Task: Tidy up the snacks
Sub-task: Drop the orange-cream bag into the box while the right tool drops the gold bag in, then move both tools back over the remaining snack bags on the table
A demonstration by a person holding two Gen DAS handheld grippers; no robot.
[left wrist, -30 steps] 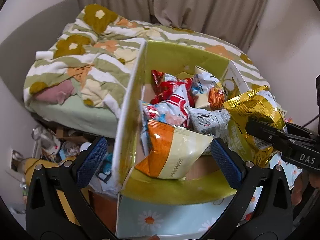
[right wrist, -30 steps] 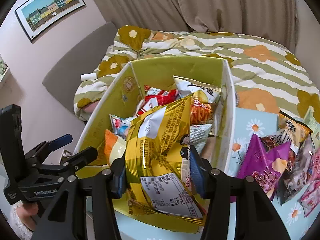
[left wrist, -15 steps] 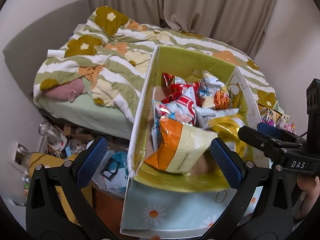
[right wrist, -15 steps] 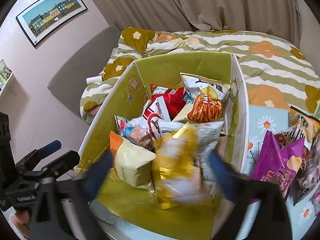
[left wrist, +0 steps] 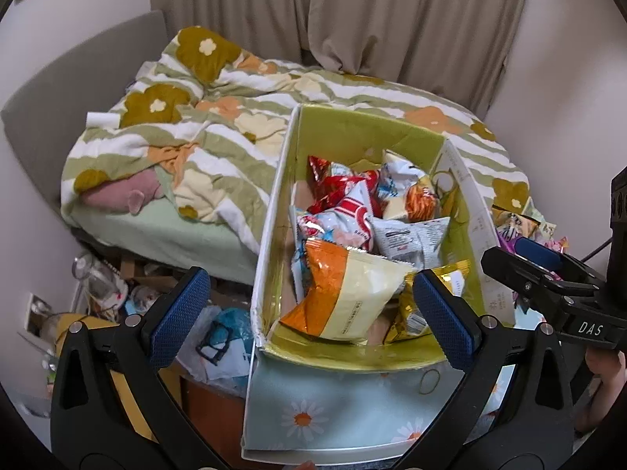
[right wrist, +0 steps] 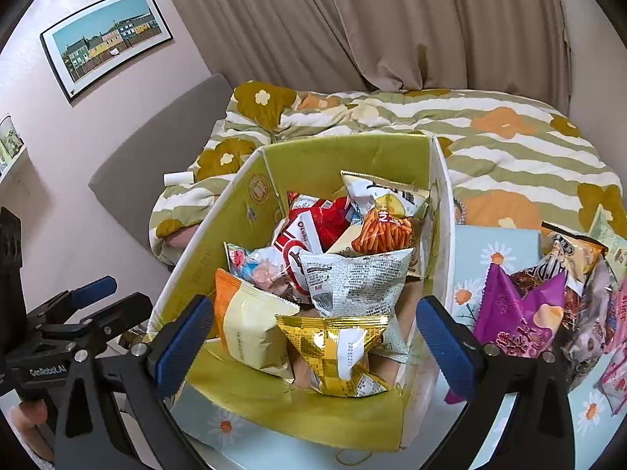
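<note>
Both grippers, left gripper and right gripper, spread empty; shiny gold foil snack bag lies inside the open yellow-green cardboard box, purple-topped packet pile beside box still unsorted.

Snack-crowded box, open from above

Box: open green-lined carton, centre of frame.
Gold packet: crinkled, lying at the box's near end.
Orange-and-cream bag: tilted, lower left inside the box.
Purple bag: outside the box, right of frame.
</note>
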